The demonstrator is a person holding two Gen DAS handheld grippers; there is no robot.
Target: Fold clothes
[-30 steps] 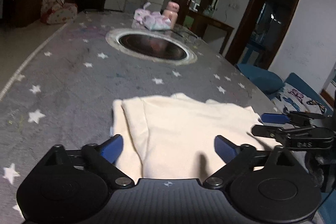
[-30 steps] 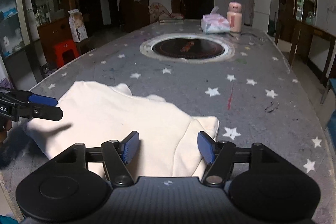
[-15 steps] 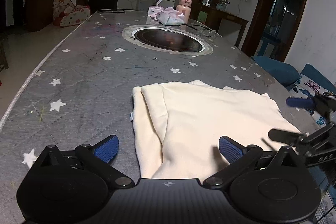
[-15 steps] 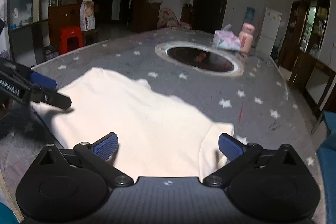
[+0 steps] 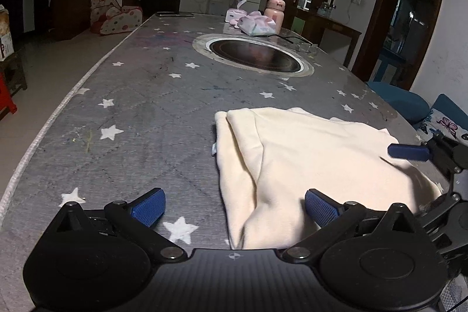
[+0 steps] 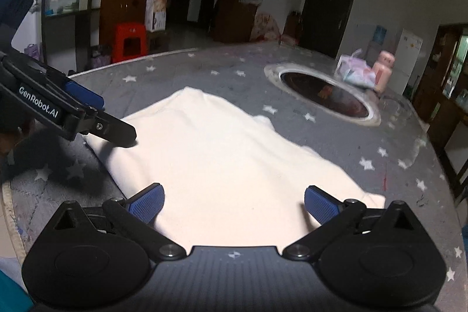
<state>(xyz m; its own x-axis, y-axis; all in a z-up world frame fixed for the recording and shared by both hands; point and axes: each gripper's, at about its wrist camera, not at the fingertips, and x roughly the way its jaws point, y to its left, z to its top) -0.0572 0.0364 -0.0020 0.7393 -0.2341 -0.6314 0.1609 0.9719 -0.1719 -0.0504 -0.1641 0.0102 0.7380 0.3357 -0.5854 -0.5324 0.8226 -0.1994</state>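
the cream garment [image 5: 307, 160] lies partly folded on the star-patterned surface [image 5: 140, 107], near its front edge. the left claw [image 5: 234, 208] and the right claw [image 6: 234, 208] both stand spread apart, holding nothing. the fabric looks soft, light and limp; it will likely sag and crease. judged best hold: pinch a folded edge or corner, both layers together.

We see a cream garment [image 5: 307, 163] on the grey tablecloth [image 5: 146, 113] with white stars; beyond the garment, a pink bottle [image 5: 274, 14]. Our gripper pads [image 6: 146, 202] are blue.
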